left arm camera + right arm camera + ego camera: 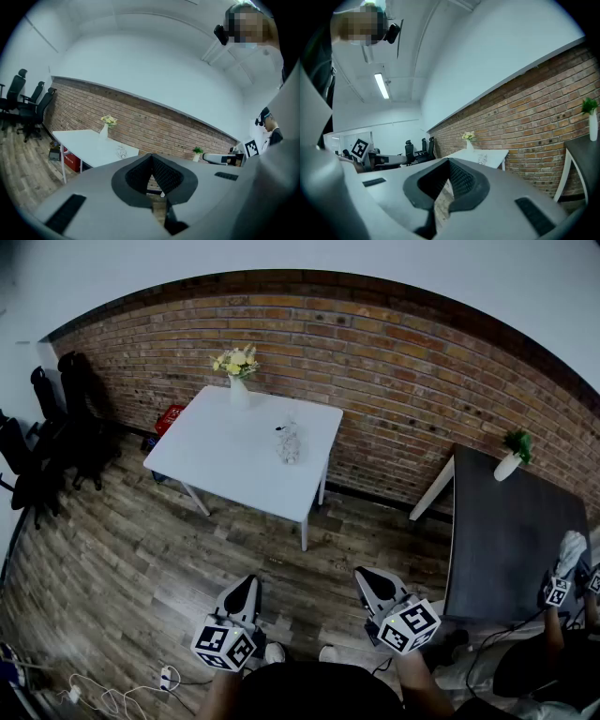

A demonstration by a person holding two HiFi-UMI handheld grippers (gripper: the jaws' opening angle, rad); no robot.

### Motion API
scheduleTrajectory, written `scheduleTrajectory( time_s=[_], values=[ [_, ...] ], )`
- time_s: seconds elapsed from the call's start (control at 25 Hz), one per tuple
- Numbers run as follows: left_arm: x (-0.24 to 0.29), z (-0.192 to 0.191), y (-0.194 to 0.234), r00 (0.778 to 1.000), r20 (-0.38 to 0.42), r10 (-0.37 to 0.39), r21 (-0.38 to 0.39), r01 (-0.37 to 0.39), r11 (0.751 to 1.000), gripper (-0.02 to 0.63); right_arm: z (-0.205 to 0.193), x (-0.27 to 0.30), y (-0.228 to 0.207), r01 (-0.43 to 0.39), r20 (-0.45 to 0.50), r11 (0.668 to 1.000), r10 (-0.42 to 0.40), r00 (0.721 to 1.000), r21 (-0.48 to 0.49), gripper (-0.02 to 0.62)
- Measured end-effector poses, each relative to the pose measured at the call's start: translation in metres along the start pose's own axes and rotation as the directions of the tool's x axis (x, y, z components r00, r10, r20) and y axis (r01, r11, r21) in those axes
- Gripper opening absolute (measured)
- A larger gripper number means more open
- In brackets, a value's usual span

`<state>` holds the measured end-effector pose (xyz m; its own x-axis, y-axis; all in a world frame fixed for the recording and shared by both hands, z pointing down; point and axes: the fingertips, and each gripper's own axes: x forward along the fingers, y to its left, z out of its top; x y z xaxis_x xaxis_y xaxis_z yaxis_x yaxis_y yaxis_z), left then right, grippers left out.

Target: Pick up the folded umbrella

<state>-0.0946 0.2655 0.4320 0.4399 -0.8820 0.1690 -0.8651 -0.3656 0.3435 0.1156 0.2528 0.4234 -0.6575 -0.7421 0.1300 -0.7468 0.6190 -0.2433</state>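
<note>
Folded umbrella (289, 442): judged to be the small pale bundle lying alone near the middle of the white table; too small to confirm strap, handle or which way it lies.

- Brick wall (394, 381): backs the whole scene.
- Wood floor (122, 568): open stretch between the person and the table.
- White table (216, 460): set against the wall, well apart from both grippers.
- Dark table (506, 540): at right, its far side cut off by the frame edge.
- Office chairs (66, 418): grouped at left, in shadow.
- Left gripper (151, 157): jaws closed, nothing between them.
- Right gripper (448, 161): jaws closed, likewise empty. Both are held low by the body, aimed toward the white table, probably a carrying pose since nothing is within reach.
- Flower vase (238, 381): at the white table's back edge, clear of the bundle.
- Floor cables (112, 697): lower left, partly cut off.
</note>
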Motion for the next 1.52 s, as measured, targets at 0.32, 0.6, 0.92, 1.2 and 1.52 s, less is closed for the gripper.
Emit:
scheduleTrajectory(
  time_s=[0.32, 0.6, 0.92, 1.2, 1.52],
  values=[
    [0.001, -0.005, -0.015, 1.000, -0.012, -0.011, 0.021, 0.011, 1.000, 0.014, -0.006, -0.011, 0.000, -0.012, -0.014, 1.000, 0.012, 1.000, 0.002, 0.021],
    [-0.008, -0.010, -0.028, 1.000, 0.005, 0.008, 0.012, -0.008, 1.000, 0.014, -0.011, -0.023, 0.000, -0.058, -0.026, 0.998, 0.059, 0.998, 0.038, 0.021],
    [-0.015, -0.030, -0.055, 1.000, -0.004, 0.026, 0.003, -0.026, 1.000, 0.014, -0.024, -0.046, -0.011, -0.077, -0.043, 0.994, 0.080, 0.996, 0.076, 0.023],
    [-0.014, -0.043, -0.073, 0.999, -0.009, 0.033, -0.014, -0.033, 0.999, 0.014, -0.041, -0.066, -0.014, -0.098, -0.080, 0.993, 0.104, 0.991, 0.071, 0.023],
    [-0.004, -0.039, -0.076, 1.000, -0.019, 0.019, 0.002, -0.019, 1.000, 0.014, -0.039, -0.060, -0.013, -0.121, -0.070, 0.988, 0.127, 0.989, 0.093, 0.023]
  ],
)
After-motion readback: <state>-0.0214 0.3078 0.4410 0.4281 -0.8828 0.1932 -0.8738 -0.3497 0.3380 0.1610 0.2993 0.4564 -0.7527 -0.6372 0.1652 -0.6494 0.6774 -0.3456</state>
